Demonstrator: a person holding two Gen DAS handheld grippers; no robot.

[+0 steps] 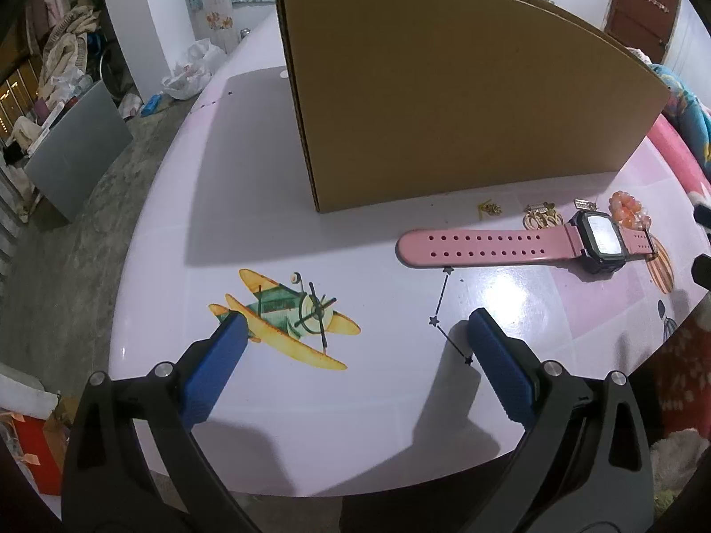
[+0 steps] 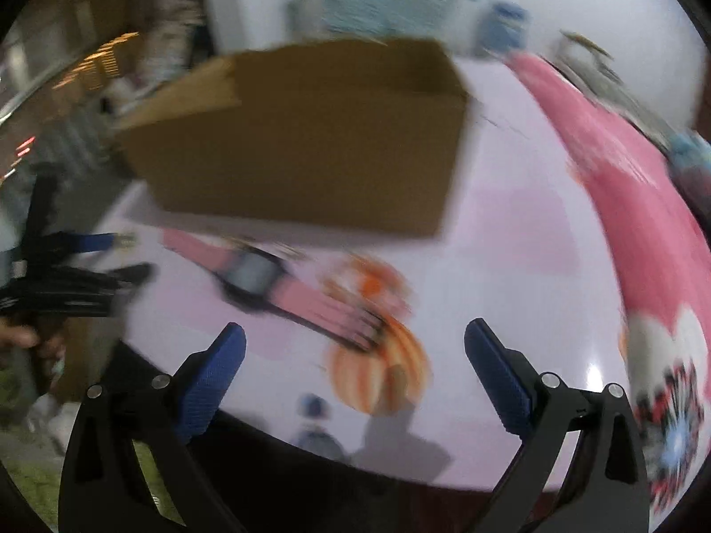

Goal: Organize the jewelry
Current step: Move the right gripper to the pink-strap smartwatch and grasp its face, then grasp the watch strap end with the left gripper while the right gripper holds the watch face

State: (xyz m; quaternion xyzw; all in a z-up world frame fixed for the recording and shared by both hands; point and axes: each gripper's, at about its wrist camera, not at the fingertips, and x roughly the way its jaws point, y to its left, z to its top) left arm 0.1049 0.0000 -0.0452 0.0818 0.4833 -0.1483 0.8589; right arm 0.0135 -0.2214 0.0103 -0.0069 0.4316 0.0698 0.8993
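Note:
A pink-strapped watch [image 1: 524, 244] with a dark square face lies flat on the pale table [image 1: 266, 399], in front of a brown cardboard box [image 1: 453, 97]. Behind the watch sit small gold earrings [image 1: 540, 217], a tiny gold piece [image 1: 489, 208] and an orange bead bracelet [image 1: 629, 209]. My left gripper [image 1: 355, 324] hovers open over the table's aeroplane picture, left of and nearer than the watch, nothing between its blue pads. In the blurred right wrist view my right gripper [image 2: 355, 333] stands open just short of the watch [image 2: 284, 288], with the box [image 2: 302, 133] behind it.
The left gripper [image 2: 66, 266] shows at the left edge of the right wrist view. A pink cushion [image 2: 631, 204] runs along the table's right side. The table edge lies close under both grippers. Clutter and a grey panel [image 1: 75, 151] stand on the floor at left.

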